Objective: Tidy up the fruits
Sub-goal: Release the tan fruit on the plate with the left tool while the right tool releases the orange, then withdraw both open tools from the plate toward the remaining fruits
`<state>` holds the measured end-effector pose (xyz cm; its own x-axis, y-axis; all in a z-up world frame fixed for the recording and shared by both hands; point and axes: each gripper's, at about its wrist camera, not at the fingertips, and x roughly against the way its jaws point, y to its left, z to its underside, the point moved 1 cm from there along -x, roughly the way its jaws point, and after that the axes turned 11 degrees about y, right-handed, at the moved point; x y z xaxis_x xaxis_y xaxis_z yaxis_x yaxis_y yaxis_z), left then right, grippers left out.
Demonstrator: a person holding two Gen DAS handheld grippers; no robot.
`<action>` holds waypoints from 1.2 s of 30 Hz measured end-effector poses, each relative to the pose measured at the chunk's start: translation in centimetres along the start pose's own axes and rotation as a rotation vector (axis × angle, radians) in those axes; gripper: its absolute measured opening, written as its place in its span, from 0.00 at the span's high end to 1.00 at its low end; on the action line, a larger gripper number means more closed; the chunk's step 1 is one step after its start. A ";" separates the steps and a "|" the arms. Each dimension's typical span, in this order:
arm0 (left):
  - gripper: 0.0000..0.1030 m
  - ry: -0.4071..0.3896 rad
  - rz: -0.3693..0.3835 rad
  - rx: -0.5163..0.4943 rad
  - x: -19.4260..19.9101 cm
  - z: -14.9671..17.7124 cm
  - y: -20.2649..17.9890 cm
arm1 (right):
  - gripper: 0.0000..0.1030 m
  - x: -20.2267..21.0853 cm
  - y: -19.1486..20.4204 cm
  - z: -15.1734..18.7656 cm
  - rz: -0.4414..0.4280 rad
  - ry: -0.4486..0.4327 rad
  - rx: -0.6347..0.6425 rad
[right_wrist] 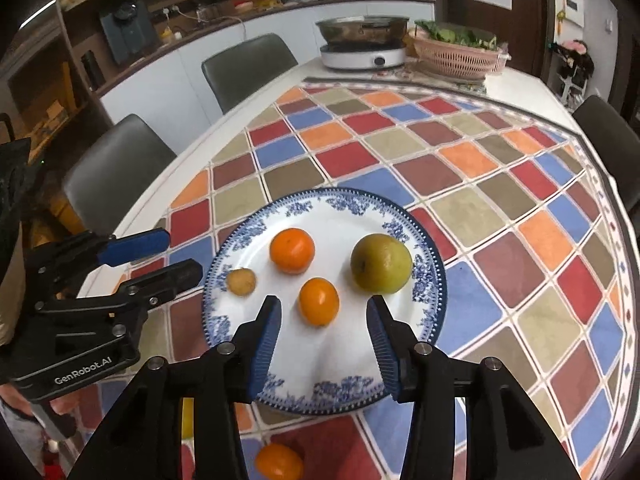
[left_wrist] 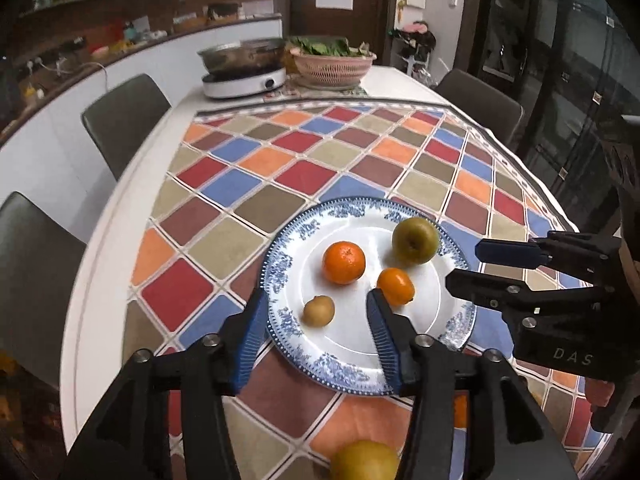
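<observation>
Plate: round blue-and-white china plate [right_wrist: 434,276] holds four fruits.
Left gripper [left_wrist: 316,312]: wide apart, empty.
Right gripper [right_wrist: 323,316]: wide apart, empty.
Nearest: small orange tangerine [right_wrist: 319,301] sits just ahead between the right gripper's fingers.

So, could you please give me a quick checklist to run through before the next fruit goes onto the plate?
1. Left gripper open and empty: ok.
2. Right gripper open and empty: ok.
3. Bare space on the plate near its front rim: ok.
4. Fruit left off the plate: not ok; a yellow-green fruit and a small orange lie on the tablecloth.
5. Grippers apart: ok.
</observation>
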<state>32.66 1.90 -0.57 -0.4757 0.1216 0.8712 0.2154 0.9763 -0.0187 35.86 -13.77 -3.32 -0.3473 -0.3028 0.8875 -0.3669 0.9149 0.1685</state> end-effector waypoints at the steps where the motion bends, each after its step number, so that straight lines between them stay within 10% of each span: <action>1: 0.49 -0.007 0.000 0.003 0.5 0.2 -0.1 | 0.56 0.6 0.2 0.3 0.004 -0.009 0.002; 36: 0.29 -0.087 0.042 0.025 9.2 11.9 -4.7 | 0.49 9.8 4.4 12.6 0.043 -0.112 0.032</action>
<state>17.13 0.55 1.68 -0.5387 0.1767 0.8237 0.2157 0.9741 -0.0678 19.94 -16.09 0.75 -0.4572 -0.2932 0.8396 -0.3760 0.9193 0.1162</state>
